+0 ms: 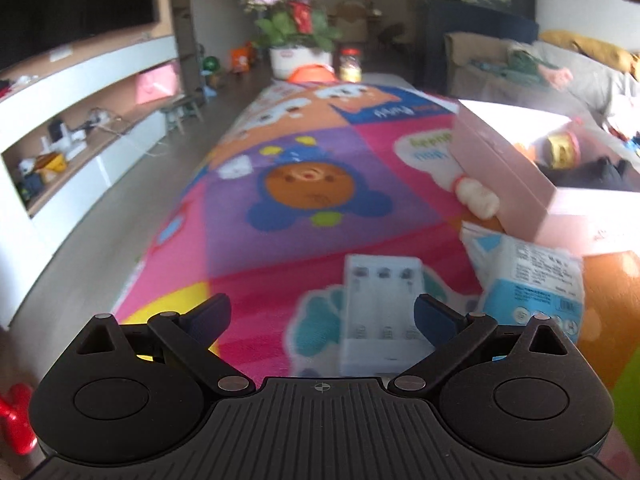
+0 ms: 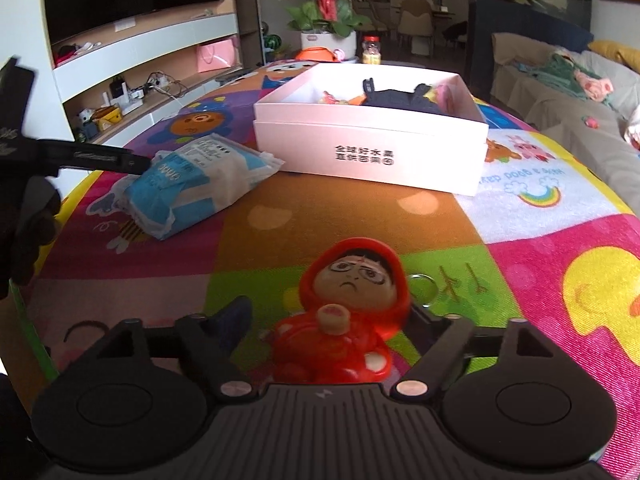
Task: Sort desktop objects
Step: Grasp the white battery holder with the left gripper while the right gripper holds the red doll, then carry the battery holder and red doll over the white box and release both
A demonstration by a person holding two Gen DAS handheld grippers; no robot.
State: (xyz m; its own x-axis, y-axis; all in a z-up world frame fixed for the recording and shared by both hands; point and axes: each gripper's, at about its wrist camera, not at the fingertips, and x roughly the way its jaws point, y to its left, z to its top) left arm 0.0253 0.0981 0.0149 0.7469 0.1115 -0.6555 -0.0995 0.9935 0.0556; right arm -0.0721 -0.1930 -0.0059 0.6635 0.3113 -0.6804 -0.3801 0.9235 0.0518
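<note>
A white battery charger [image 1: 380, 312] lies on the colourful play mat between the open fingers of my left gripper [image 1: 320, 316], closer to the right finger. A blue-and-white tissue pack [image 1: 528, 280] lies to its right, also in the right wrist view [image 2: 196, 184]. A pink-white box [image 2: 372, 140] holds dark cloth and small toys; it also shows in the left wrist view [image 1: 516, 184]. A red hooded doll figure [image 2: 344, 320] lies between the wide-open fingers of my right gripper [image 2: 332, 312]. The left gripper's body appears at the left edge [image 2: 80, 158].
A potted orchid [image 1: 298, 36], an orange item and a jar [image 1: 351, 62] stand at the mat's far end. A TV shelf unit [image 1: 80, 120] runs along the left; a sofa [image 2: 568, 92] lies on the right. A red toy [image 1: 14, 416] sits at the lower left.
</note>
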